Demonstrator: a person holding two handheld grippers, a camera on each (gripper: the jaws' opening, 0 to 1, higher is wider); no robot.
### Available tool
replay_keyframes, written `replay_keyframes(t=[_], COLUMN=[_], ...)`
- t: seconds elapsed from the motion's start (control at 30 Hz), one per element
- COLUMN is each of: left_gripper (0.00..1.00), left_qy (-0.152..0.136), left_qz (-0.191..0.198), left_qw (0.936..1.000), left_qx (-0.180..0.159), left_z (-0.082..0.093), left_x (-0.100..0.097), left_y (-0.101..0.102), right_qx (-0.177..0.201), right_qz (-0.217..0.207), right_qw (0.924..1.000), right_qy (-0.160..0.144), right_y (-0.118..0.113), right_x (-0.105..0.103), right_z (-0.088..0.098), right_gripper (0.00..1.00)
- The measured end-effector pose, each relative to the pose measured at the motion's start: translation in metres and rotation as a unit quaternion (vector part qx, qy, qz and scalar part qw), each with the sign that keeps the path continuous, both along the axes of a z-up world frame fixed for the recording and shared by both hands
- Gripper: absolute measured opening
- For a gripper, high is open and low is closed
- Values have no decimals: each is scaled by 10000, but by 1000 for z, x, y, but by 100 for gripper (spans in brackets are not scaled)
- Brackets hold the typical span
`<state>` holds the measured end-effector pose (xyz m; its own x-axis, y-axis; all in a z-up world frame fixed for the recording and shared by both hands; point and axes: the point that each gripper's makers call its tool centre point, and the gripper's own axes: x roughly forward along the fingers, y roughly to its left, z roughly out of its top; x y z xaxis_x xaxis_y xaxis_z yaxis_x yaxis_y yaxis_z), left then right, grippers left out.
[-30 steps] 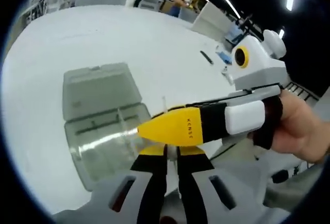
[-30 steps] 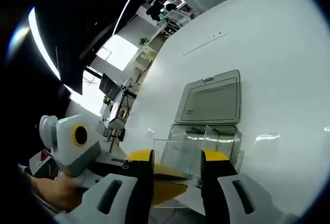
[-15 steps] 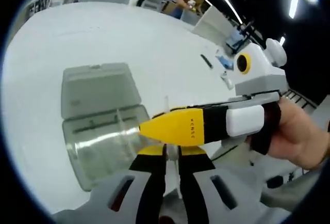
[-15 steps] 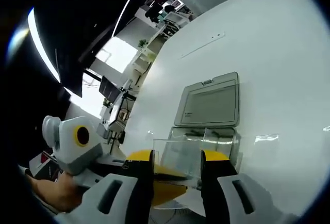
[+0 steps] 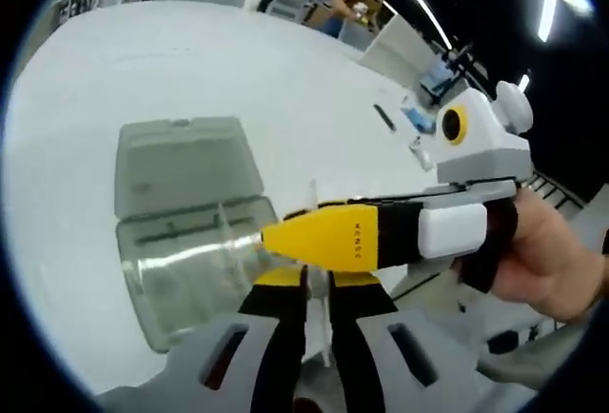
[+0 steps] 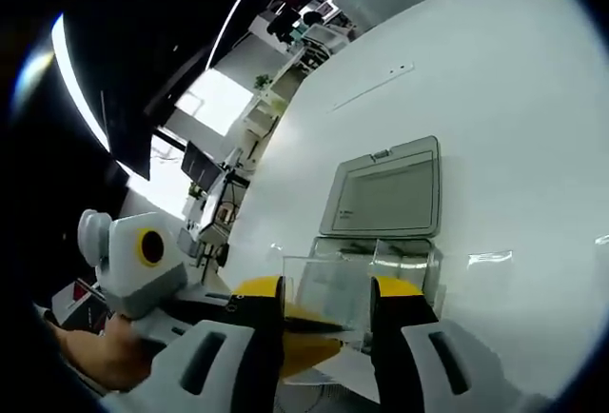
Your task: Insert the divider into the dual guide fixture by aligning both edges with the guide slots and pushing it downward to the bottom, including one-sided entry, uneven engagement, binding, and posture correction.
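Presently, in the left gripper view, the left gripper [image 5: 318, 285] has its black-and-yellow jaws drawn close together on the thin lower edge of the clear plastic divider panel [image 5: 313, 232], which is seen edge-on as a pale sliver rising between them. The right gripper [image 5: 314, 238] comes in from the right, its yellow tip lying across the divider just above the left jaws; a person's hand [image 5: 542, 256] grips its white body. Beyond sits the clear plastic open-lidded box with guide slots [image 5: 186, 261] on the white bench [image 5: 238, 61], its grey-tinted lid [image 5: 181, 166] lying flat behind it. In the right gripper view, the right gripper [image 6: 326, 304] clasps the divider [image 6: 324, 289] by its two side edges, the panel standing face-on between the yellow pads. The divider hangs above the near end of the box [image 6: 381, 256], not yet in the slots. The left gripper [image 6: 295, 342] reaches in from the left below.
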<state>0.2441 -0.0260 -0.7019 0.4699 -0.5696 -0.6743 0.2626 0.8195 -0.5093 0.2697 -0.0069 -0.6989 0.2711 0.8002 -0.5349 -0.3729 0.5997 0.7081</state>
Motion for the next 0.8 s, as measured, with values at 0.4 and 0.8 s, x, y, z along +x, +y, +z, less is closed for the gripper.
replay_keyframes(t=[0.4, 0.8], left_gripper=[2, 1], left_qy=[-210, -277], left_qz=[-336, -398], left_qw=[9987, 9980], left_qx=[334, 404], left_z=[0, 3], left_x=[-3, -5], left_y=[2, 7], right_qx=[-4, 165], right_qz=[-64, -169], right_qw=[10000, 9997], right_qy=[61, 40], right_y=[1, -3], right_x=[-1, -2], right_z=[0, 8], right_gripper=[32, 35])
